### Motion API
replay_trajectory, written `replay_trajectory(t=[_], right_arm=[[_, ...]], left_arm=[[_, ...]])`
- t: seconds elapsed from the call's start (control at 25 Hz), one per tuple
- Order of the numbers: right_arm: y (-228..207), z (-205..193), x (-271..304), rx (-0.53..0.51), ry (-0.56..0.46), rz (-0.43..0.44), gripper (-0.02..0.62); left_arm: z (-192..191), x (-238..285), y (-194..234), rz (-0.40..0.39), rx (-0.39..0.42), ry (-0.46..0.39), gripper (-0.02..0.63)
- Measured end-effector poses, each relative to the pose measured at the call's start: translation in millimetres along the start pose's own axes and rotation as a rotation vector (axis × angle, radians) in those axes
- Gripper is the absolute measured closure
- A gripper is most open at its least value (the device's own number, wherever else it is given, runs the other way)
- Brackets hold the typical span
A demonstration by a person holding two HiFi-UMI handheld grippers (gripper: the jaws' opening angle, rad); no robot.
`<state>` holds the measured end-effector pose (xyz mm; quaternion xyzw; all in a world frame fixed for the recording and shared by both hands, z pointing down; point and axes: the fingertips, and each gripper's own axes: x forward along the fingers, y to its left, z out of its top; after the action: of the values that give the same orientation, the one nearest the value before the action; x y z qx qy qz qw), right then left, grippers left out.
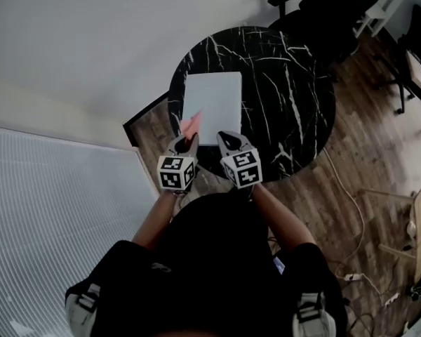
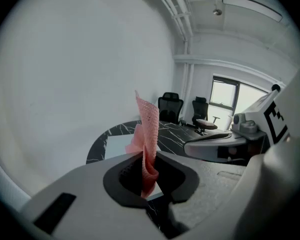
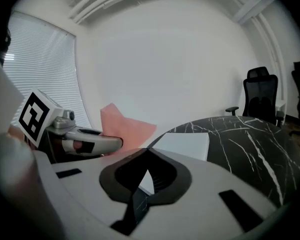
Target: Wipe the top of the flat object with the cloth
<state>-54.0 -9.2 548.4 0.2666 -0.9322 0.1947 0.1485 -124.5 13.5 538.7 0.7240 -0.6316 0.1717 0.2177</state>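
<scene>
Left tongs (image 2: 147, 159): clamped on a pink mesh cloth (image 2: 149, 124), a fold of it pinched between the pads and the loose end standing up out of the tips. Right tongs (image 3: 147, 151): tips together, nothing between them, just beside the left pair at its 3 o'clock. Cloth, head view (image 1: 191, 125): over the near left corner of the flat object; contact with the surface cannot be told. Flat object (image 1: 214, 107): white, rectangular, lying flat at 12 o'clock from both tongs, on the left half of the counter. Counter (image 1: 288, 83): round, black with white veining, otherwise bare. Beyond it, at 1 to 2 o'clock: dark office chairs (image 1: 337, 5) on a wood floor (image 1: 365, 153); at 9 o'clock of the person, a window blind (image 1: 49, 209). Task status, judged: cloth in hand and brought to the near edge; no sign of a wipe made; the whole top appears left to cover, near edge to far.
</scene>
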Motion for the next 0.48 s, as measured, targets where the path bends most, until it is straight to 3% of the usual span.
replay_trajectory(t=[0.28, 0.48], right_arm=[[20.8, 33.4, -10.5, -0.158, -0.054, 0.022, 0.6], [32.4, 42.6, -38.9, -0.181, -0.108, -0.049, 0.6]], left_arm=[[26.5, -48.4, 6.7, 0.057, -0.011, -0.152, 0.583], [43.6, -90.8, -2.4, 0.074, 0.002, -0.266, 0.583]])
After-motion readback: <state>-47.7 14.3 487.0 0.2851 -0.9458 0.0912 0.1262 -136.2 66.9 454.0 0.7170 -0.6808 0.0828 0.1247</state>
